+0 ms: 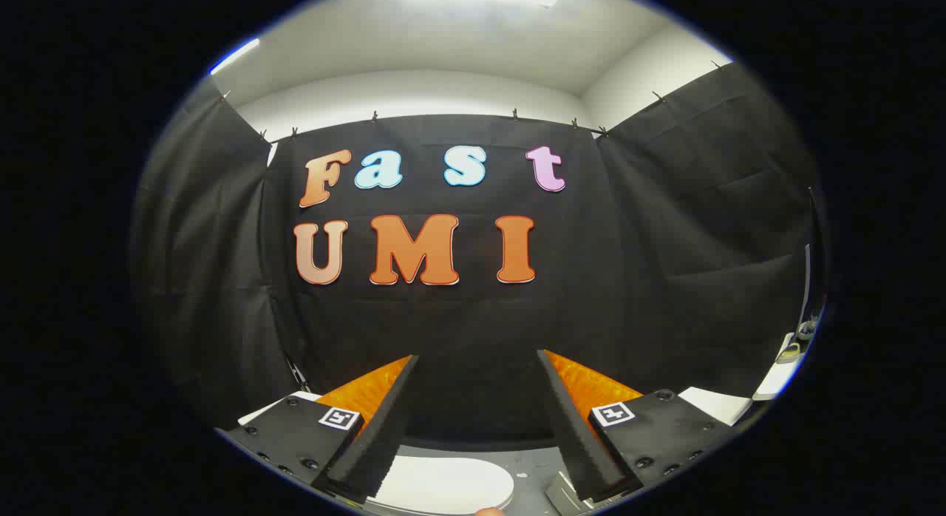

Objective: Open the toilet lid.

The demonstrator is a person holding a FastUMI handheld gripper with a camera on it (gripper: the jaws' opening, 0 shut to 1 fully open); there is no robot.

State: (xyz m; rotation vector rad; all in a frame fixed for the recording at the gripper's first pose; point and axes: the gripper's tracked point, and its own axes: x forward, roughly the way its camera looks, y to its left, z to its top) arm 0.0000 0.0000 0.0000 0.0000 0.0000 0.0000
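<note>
Black cloth wall (473, 324) straight ahead, grey floor (528, 472) below. White toilet lid (443, 483) low between the fingers (384, 420), lying flat and shut, well under the tips. Probably rigid, smooth, fairly light plastic on a hinge; best taken at the front rim. Gripper (477, 361) spread wide, holding and touching nothing.

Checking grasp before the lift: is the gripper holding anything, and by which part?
Nothing is held. The gripper is open, fingers apart, with the white toilet lid lying below between them, untouched.
</note>
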